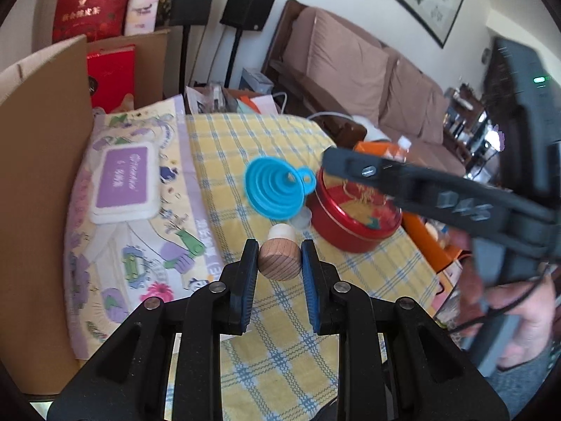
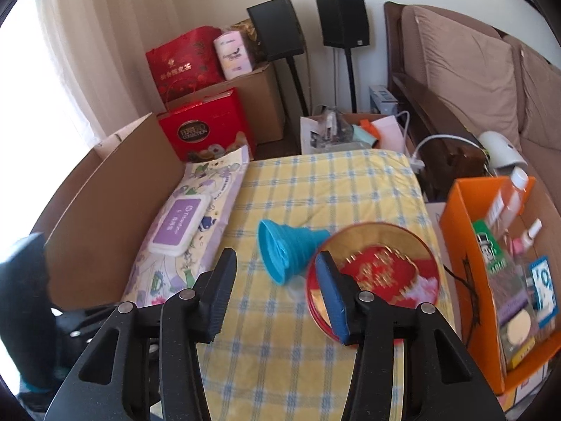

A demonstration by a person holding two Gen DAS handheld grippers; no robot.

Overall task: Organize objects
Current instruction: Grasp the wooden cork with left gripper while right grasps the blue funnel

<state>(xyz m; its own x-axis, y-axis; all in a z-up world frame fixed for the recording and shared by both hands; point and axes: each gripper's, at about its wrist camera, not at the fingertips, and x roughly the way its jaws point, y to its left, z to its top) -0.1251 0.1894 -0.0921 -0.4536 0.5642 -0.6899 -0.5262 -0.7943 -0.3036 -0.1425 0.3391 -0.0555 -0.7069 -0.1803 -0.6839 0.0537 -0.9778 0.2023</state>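
Observation:
My left gripper is shut on a wooden stopper with a pale cork end, held above the yellow checked cloth. Beyond it lies a blue folding funnel on its side against a round red tin. The right gripper's black finger reaches over that tin from the right. In the right wrist view my right gripper stands open with nothing between its fingers, just before the funnel and the tin, its right pad over the tin's rim.
A purple wet-wipes pack lies left on a patterned bag beside a cardboard wall. An orange box with several bottles and packets stands right of the table. Sofa, speakers and red gift bags fill the background.

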